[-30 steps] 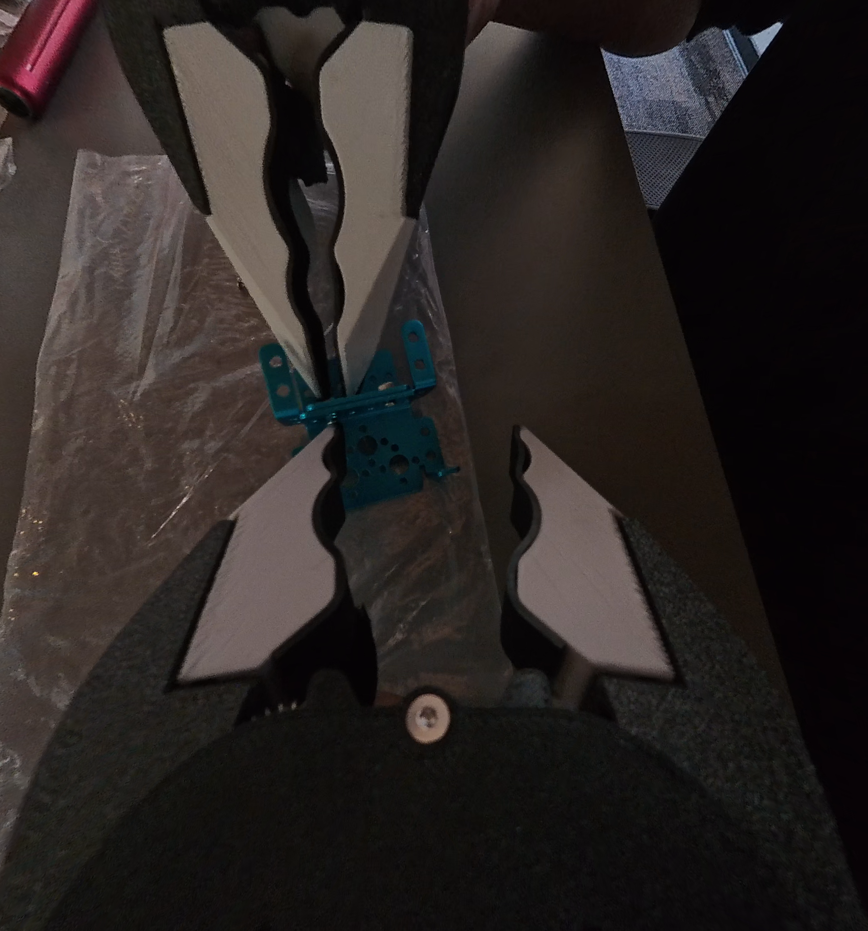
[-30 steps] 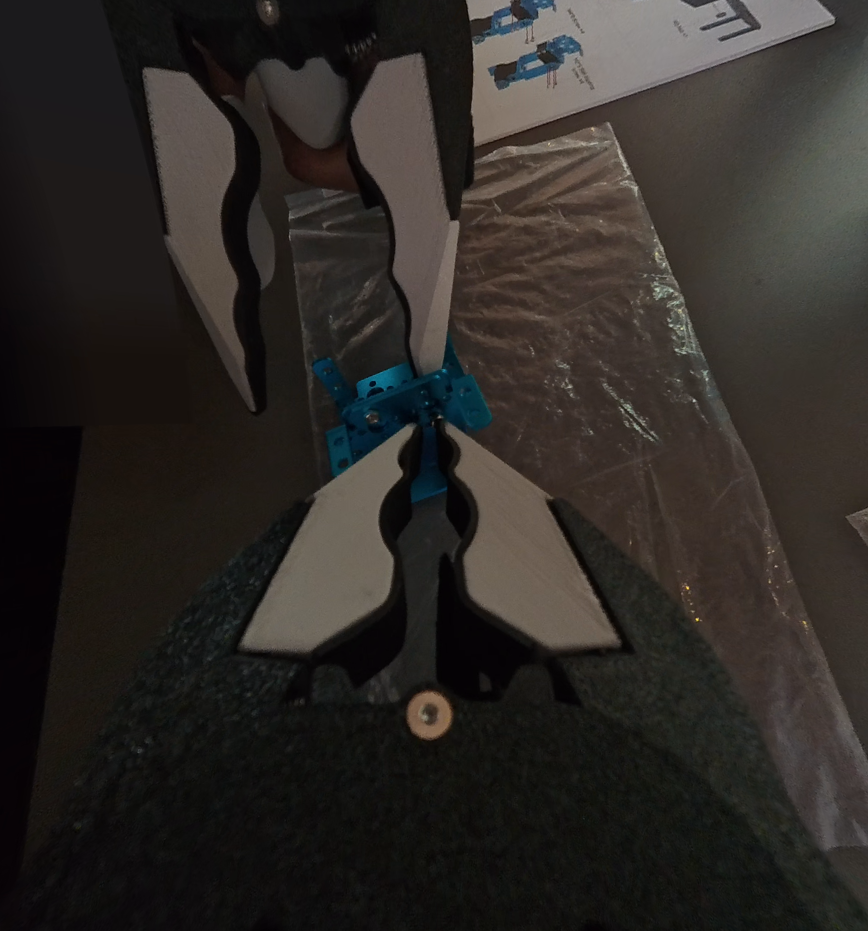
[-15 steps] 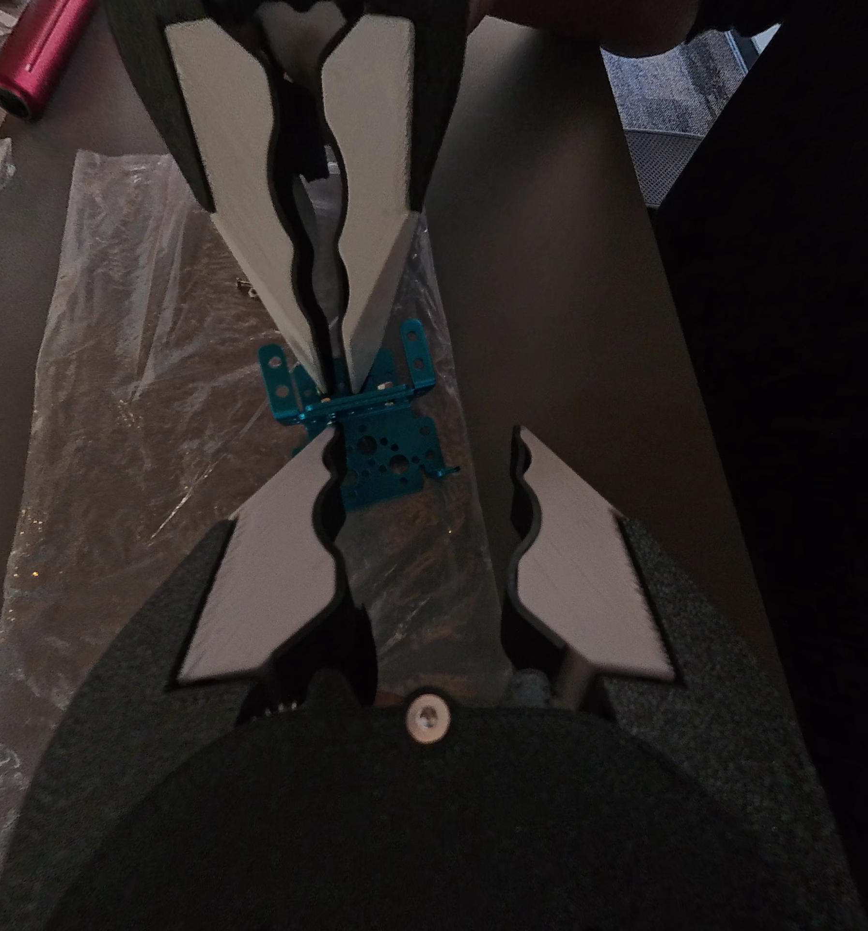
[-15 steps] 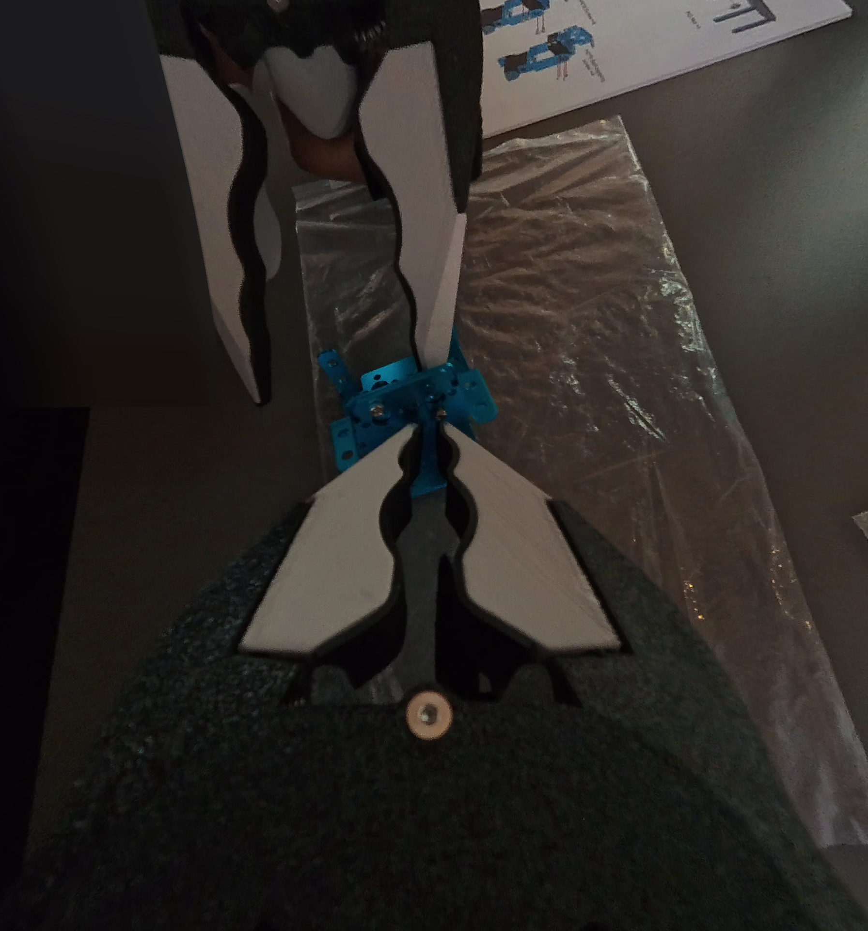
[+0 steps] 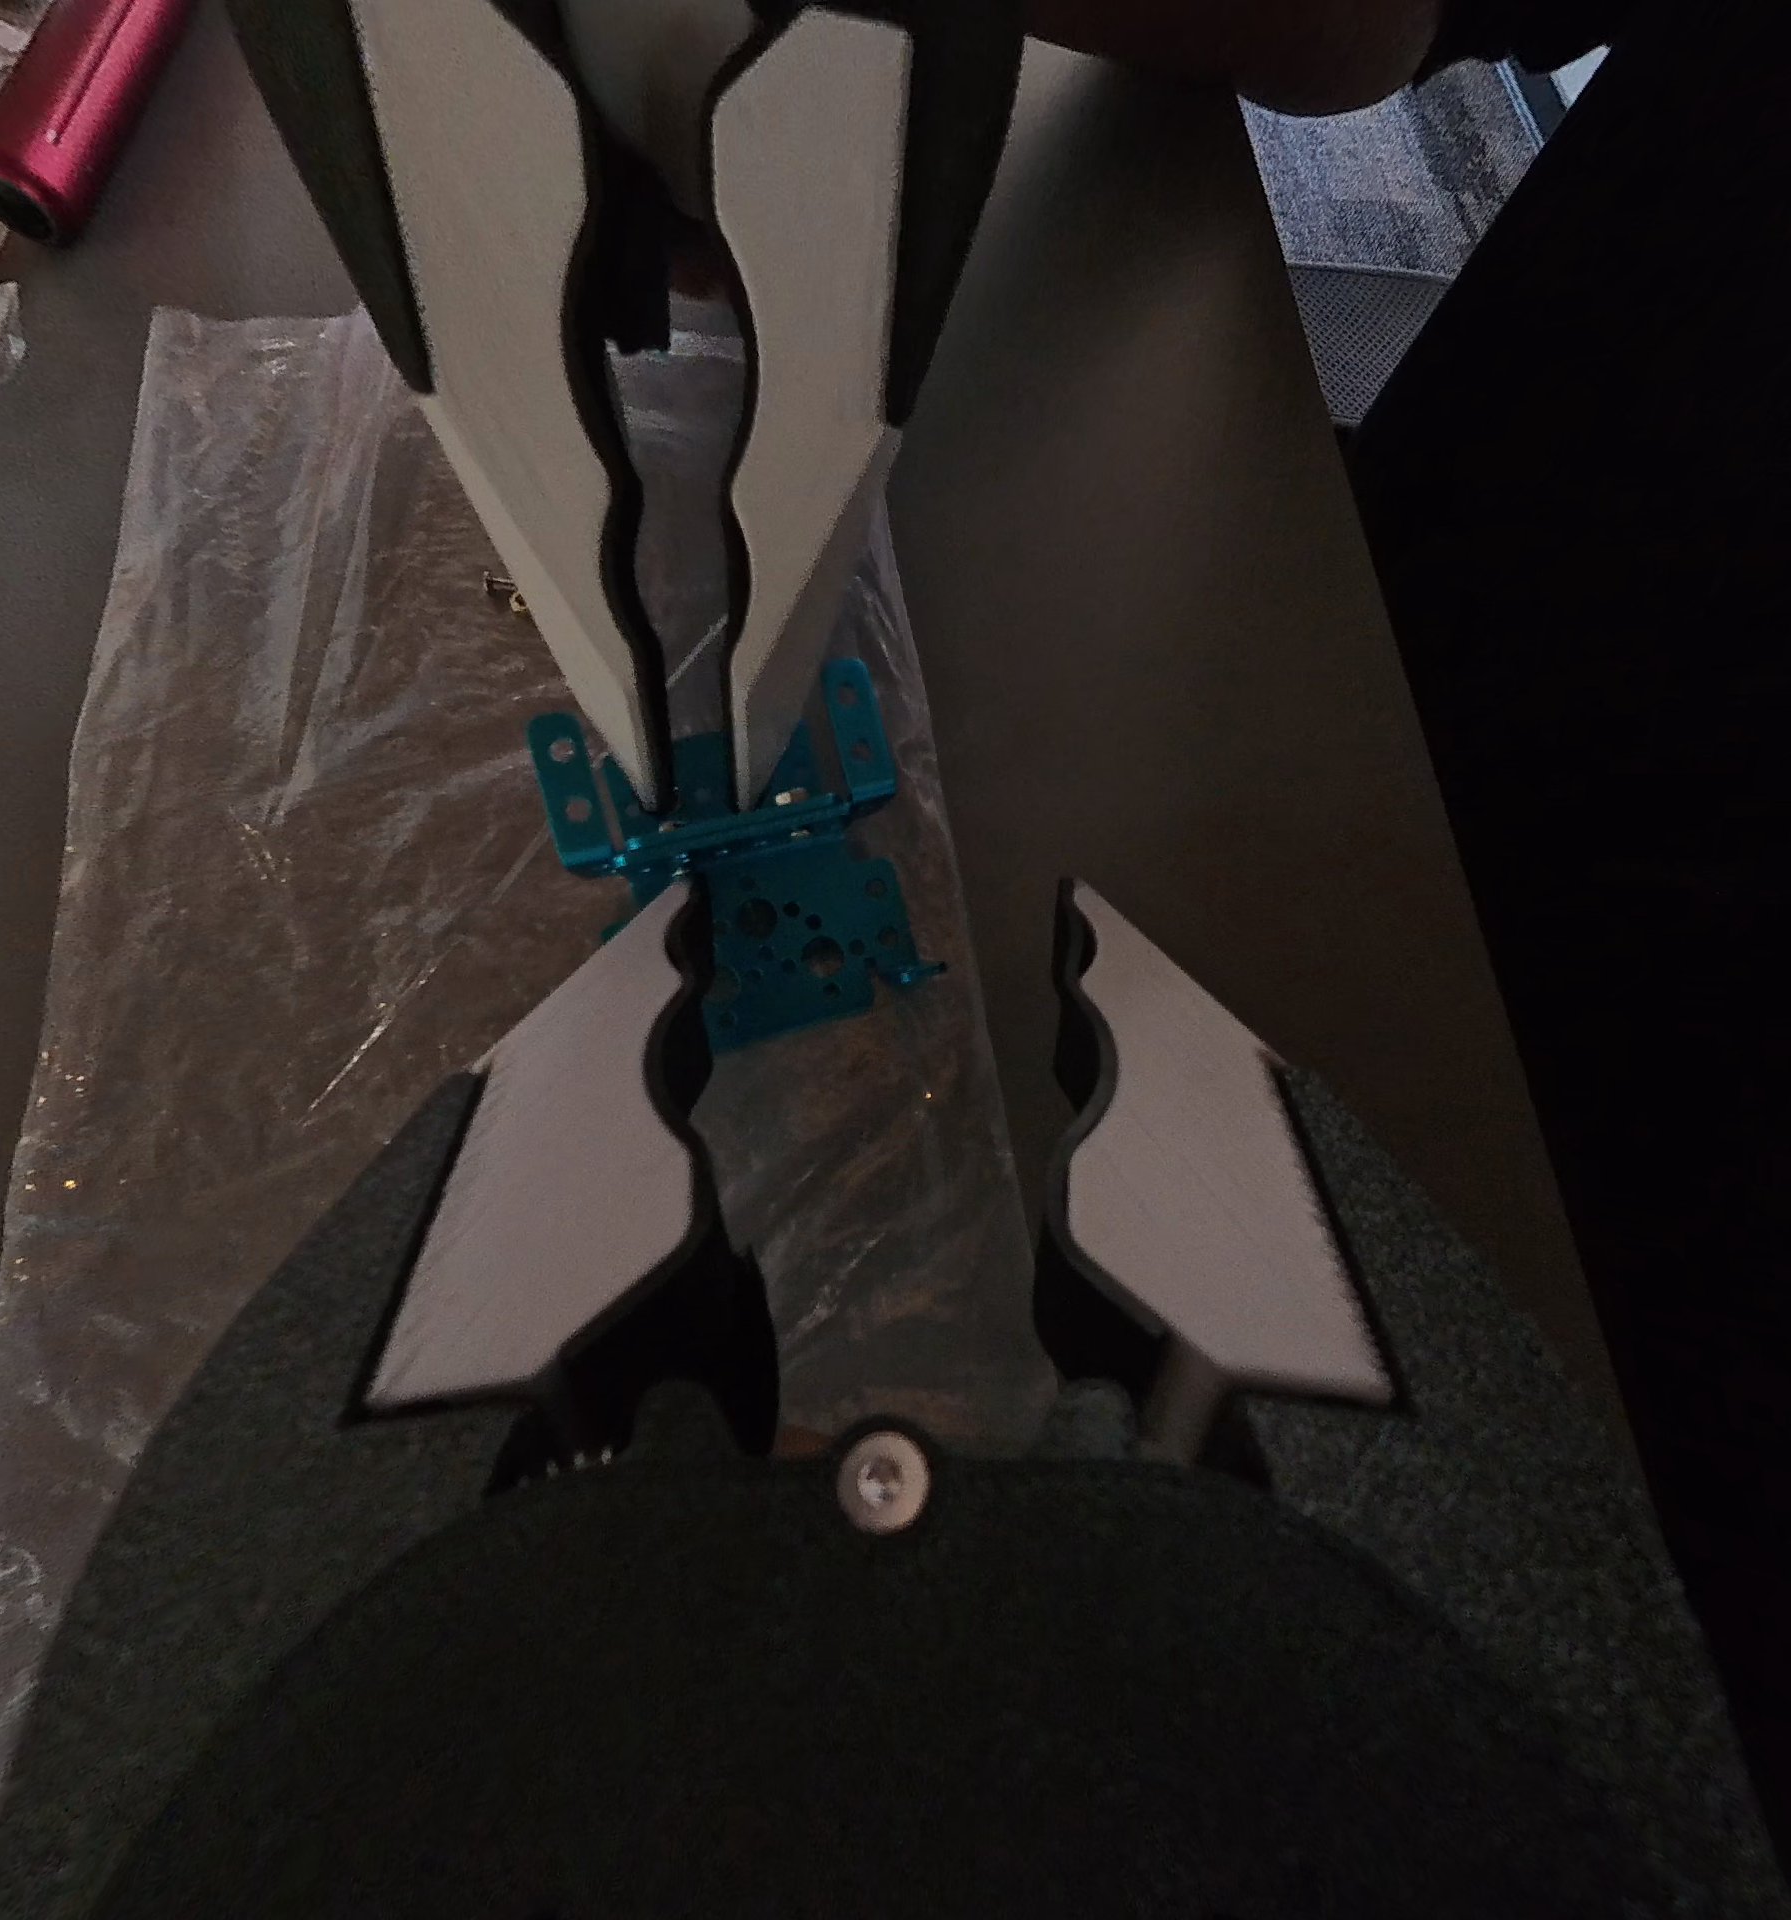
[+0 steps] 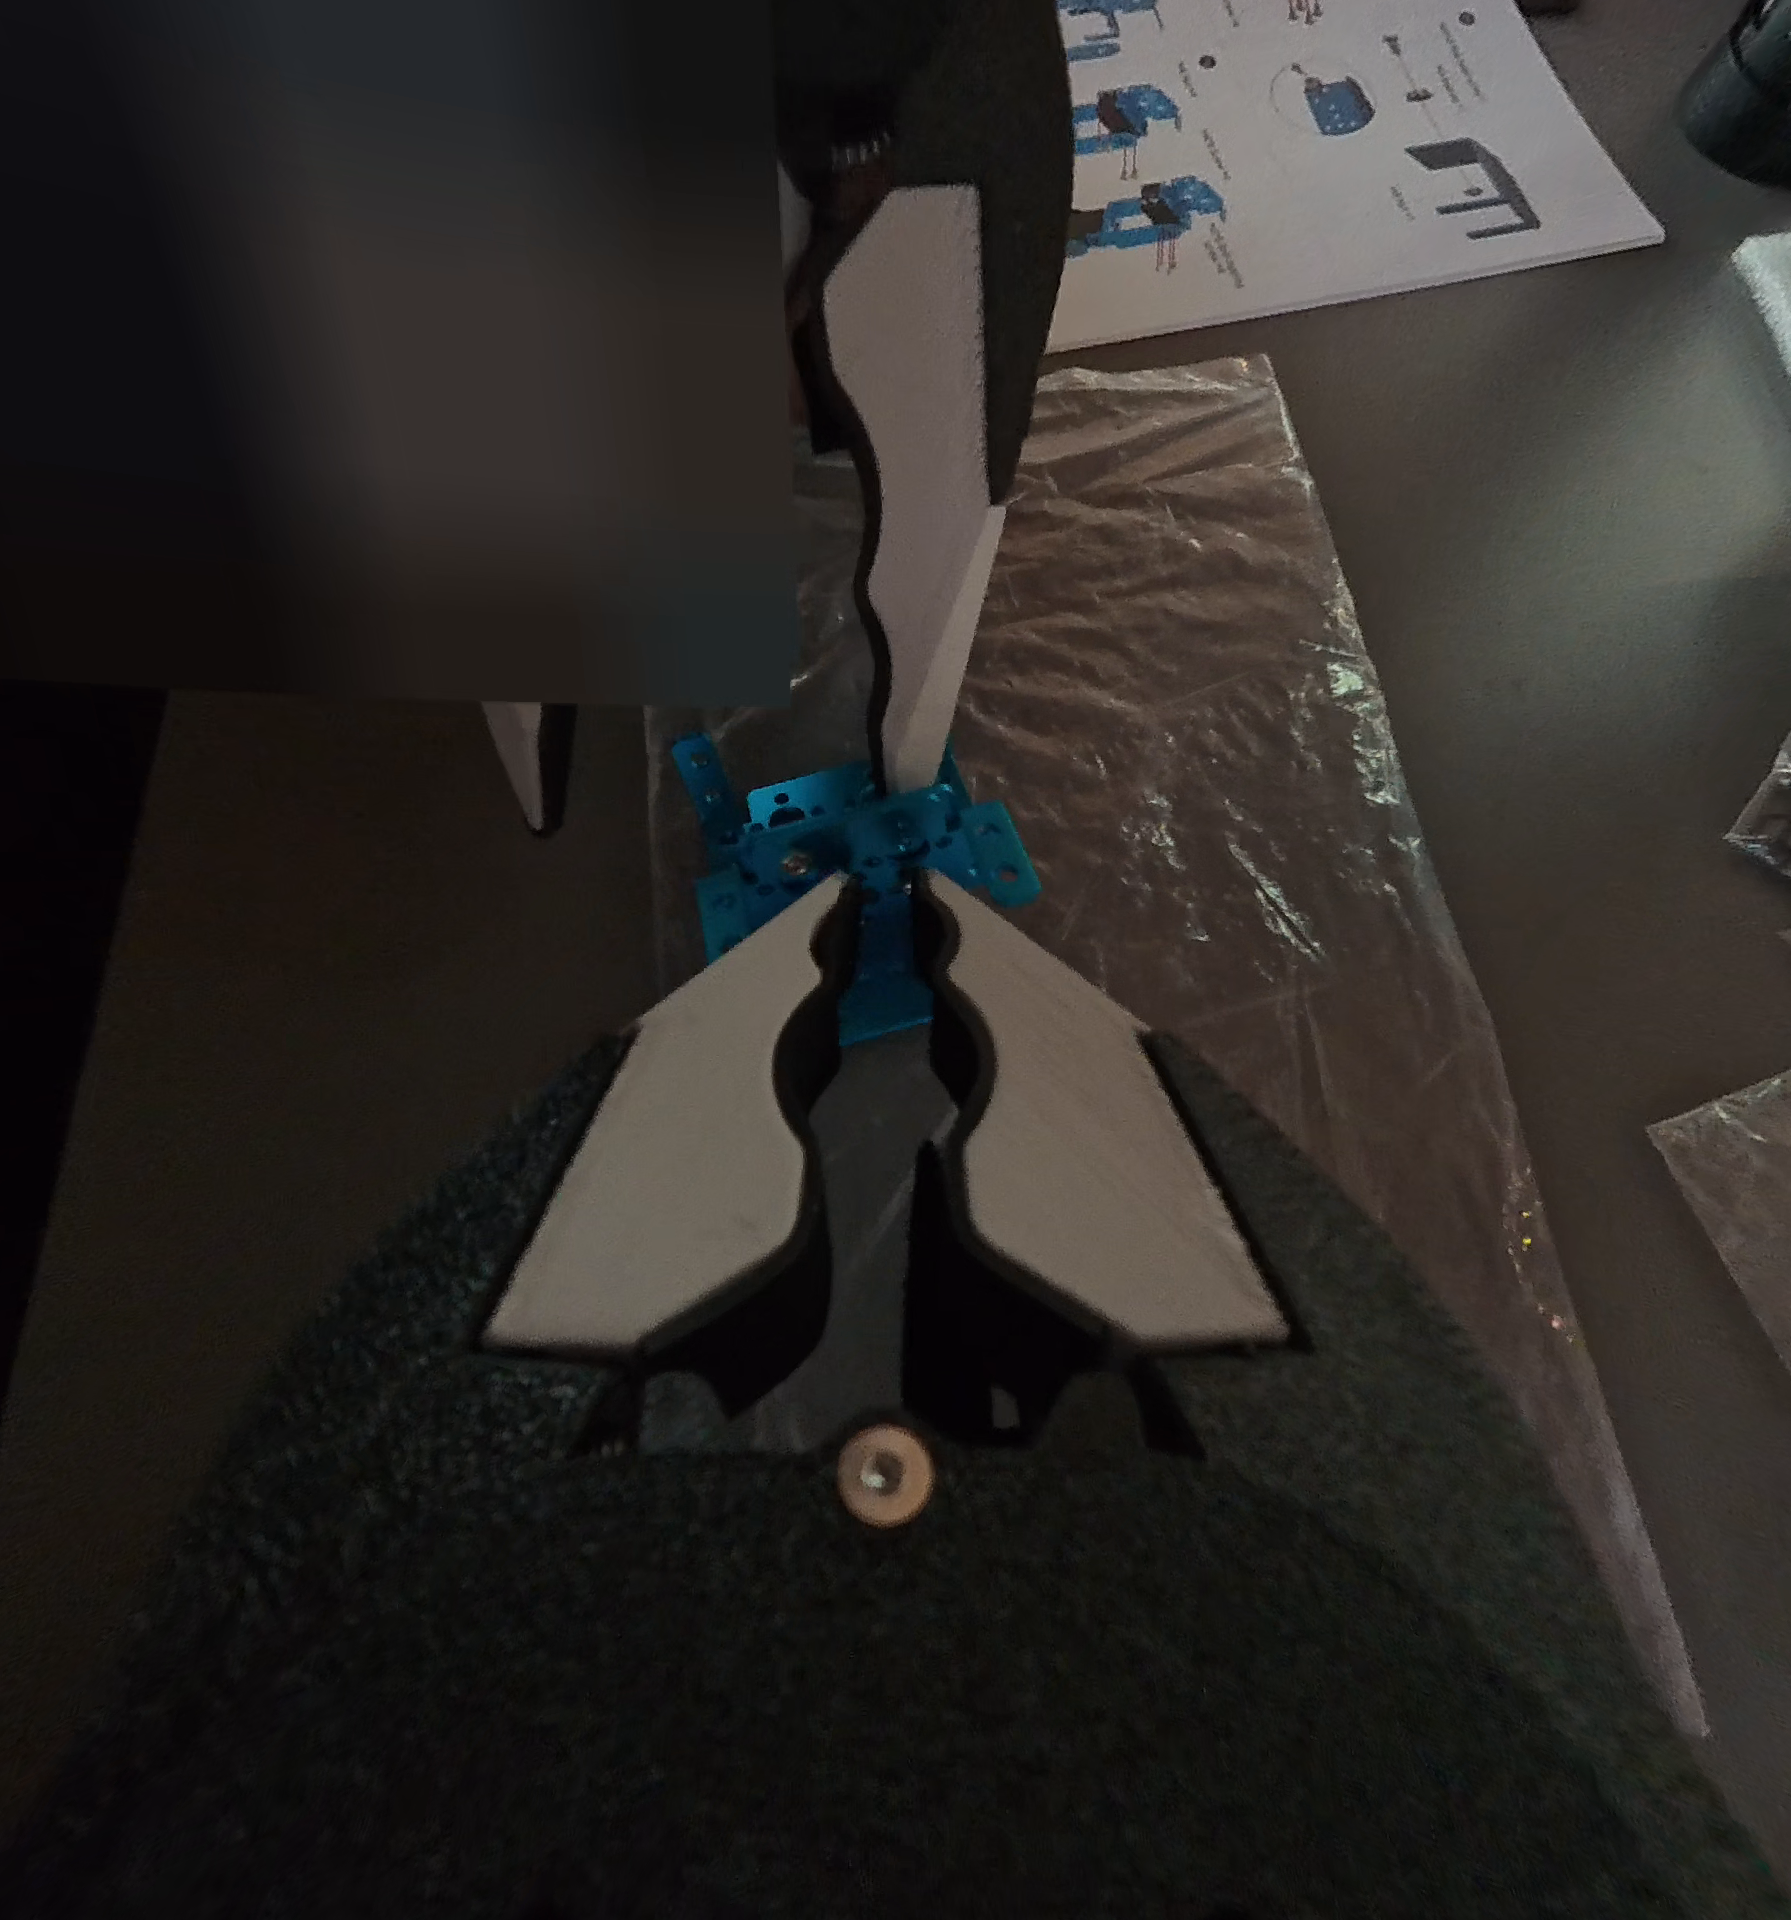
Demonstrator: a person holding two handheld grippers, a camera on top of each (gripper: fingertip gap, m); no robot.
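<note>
My left gripper [image 5: 875,899] spread wide, holding nothing. My right gripper [image 6: 883,878] clenched on blue bracket [image 6: 875,977]. Dim brown worktop [image 5: 1130,623], clear plastic sheet [image 5: 278,727] under; pink cylinder [image 5: 65,114] at 11 o'clock.

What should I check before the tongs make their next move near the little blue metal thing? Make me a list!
1. Right tongs shut on the blue bracket: ok, a blue plate sits between the tips.
2. Left tongs open: ok, the fingers are wide apart and grip nothing.
3. Left tongs clear of the bracket: not ok, one fingertip is right at its edge. Whether it touches, cannot tell.
4. Bracket resting on the plastic sheet or lifted off it: cannot tell.
5. Bracket well back from the edge of the table: ok.
</note>
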